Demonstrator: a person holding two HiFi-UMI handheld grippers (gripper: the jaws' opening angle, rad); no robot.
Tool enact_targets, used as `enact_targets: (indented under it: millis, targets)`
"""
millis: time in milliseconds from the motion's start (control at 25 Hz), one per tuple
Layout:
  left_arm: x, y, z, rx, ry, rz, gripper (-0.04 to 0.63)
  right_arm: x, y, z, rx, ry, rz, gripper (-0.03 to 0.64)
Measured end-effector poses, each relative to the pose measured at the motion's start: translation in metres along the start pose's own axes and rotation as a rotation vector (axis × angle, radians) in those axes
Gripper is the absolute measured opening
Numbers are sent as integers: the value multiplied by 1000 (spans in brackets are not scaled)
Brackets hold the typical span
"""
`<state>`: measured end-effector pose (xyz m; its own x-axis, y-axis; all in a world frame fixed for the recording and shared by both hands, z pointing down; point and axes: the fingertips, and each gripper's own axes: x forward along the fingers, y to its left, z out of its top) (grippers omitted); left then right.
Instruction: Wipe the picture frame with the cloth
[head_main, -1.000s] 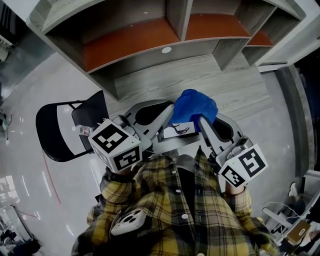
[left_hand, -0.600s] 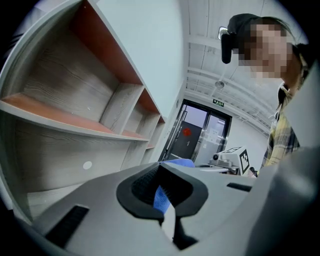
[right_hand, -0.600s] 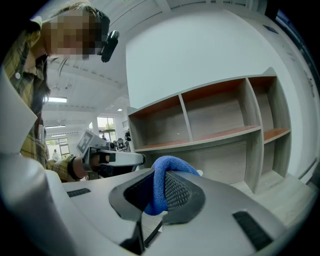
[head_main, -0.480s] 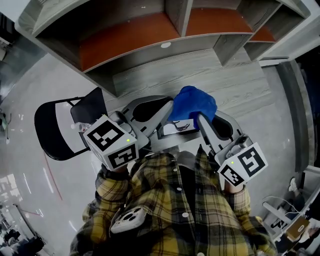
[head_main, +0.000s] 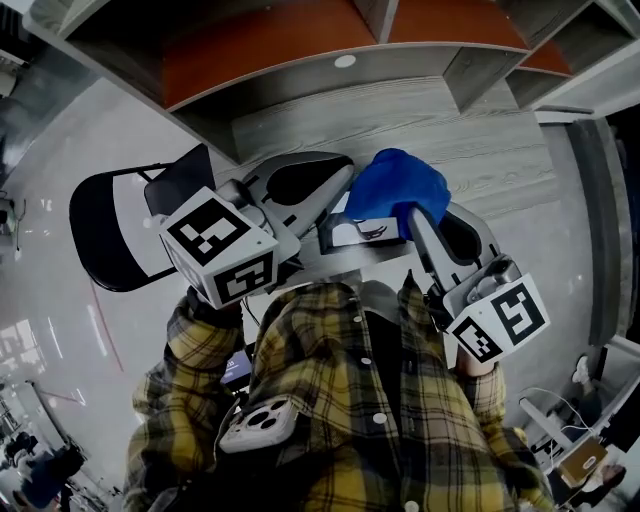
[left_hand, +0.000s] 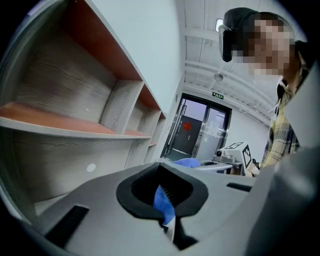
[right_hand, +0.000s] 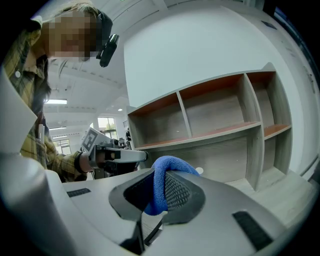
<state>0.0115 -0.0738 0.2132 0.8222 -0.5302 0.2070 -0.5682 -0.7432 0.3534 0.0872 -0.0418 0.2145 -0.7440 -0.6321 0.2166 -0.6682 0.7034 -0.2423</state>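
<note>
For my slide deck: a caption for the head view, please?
Left gripper holds the picture frame; right gripper holds the blue cloth over it.

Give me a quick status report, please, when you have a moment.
Left gripper shut on picture frame. Right gripper shut on blue cloth, cloth at frame's far edge. Shelf unit ahead, clear of both.

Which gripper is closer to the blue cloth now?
Right. The right gripper is shut on the blue cloth; the left gripper grips the edge of the picture frame, just beside the cloth.
</note>
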Motion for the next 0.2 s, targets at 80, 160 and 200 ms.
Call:
enact_targets:
  millis: [80,160,200]
  targets:
    - [1,-1,0,7,1,-3,5,0,0,-1,-1,0,-2,46]
    - [1,-1,-1,12,4,-8,5,1,0,-2,-1,-1,-4,46]
    - [1,-2,-1,13,6,-10,5,1,1,-3,-1,-1,-5,46]
